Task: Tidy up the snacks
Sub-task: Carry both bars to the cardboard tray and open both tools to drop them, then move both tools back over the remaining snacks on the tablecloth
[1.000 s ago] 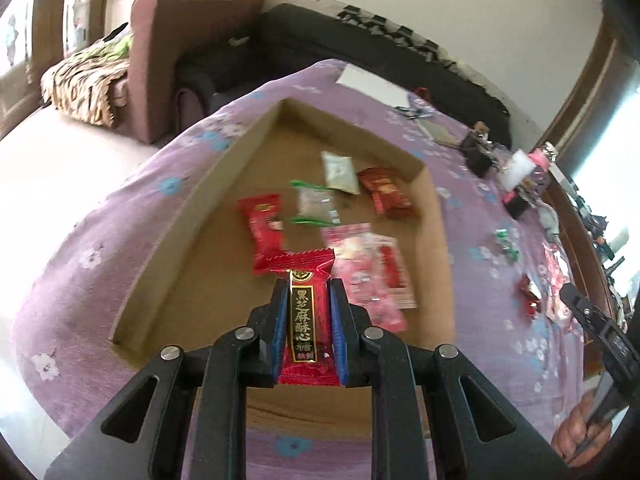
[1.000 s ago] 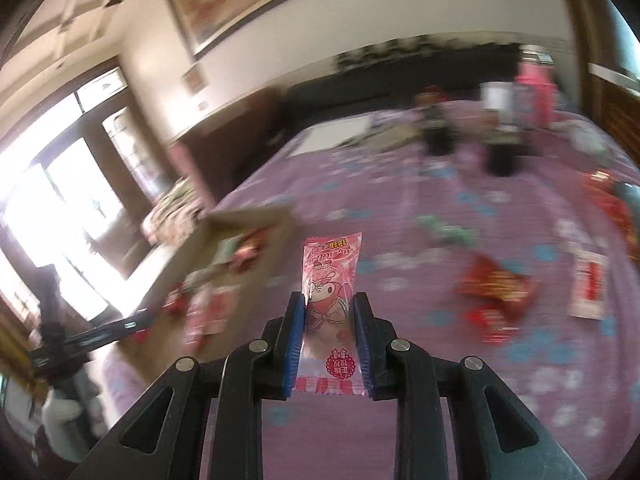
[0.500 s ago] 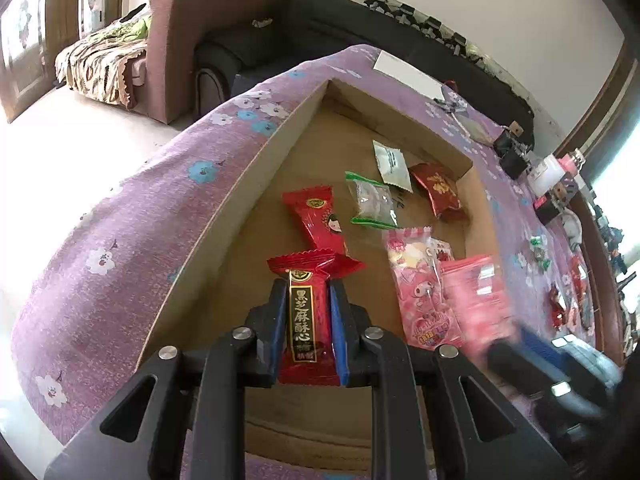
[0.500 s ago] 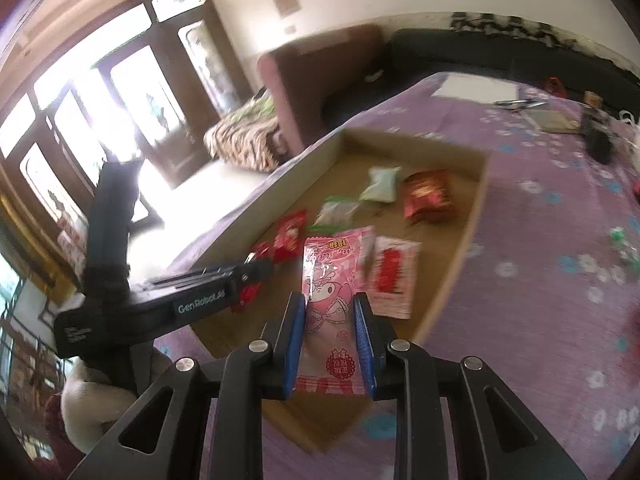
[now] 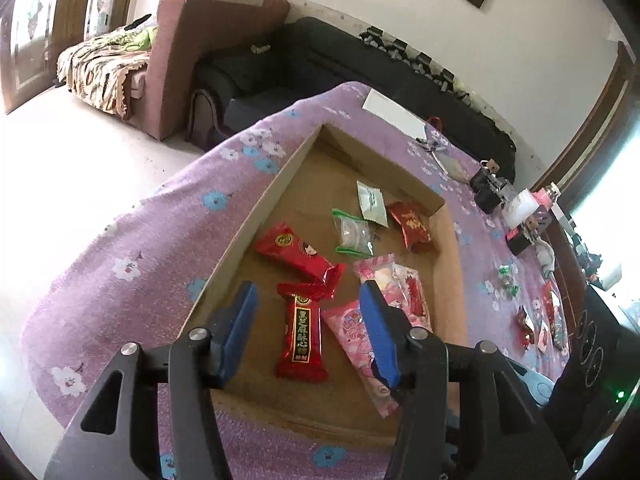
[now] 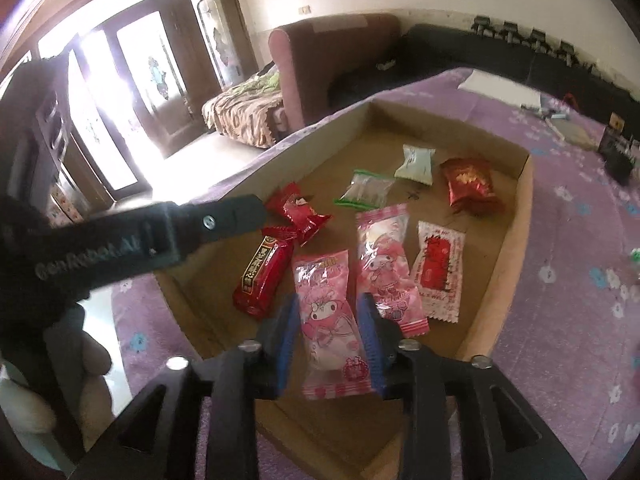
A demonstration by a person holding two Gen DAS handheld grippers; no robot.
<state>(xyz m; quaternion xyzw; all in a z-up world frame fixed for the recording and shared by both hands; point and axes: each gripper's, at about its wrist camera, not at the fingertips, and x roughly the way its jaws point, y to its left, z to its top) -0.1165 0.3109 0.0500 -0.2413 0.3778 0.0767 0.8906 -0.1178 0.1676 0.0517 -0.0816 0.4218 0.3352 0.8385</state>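
A shallow cardboard tray (image 5: 248,220) (image 6: 516,216) on the purple flowered tablecloth holds several snack packets. My left gripper (image 5: 306,332) is open above the tray; the red packet with the black gold-lettered stripe (image 5: 302,336) (image 6: 262,276) lies on the tray floor between its fingers. My right gripper (image 6: 330,336) is open too, its fingers standing either side of a pink cartoon packet (image 6: 330,320) (image 5: 356,344) that lies in the tray. The left gripper's arm (image 6: 132,240) crosses the right wrist view.
In the tray lie another red packet (image 5: 296,254), a clear green-edged bag (image 5: 354,232), a pale sachet (image 5: 372,202), a dark red pouch (image 5: 412,224) and a second pink packet (image 6: 384,256). Loose snacks (image 5: 536,320) and small bottles (image 5: 520,208) lie on the cloth right of the tray.
Both grippers have opened. The red striped packet and the pink packet left the fingers and now lie in the tray. The right gripper moved over the tray.
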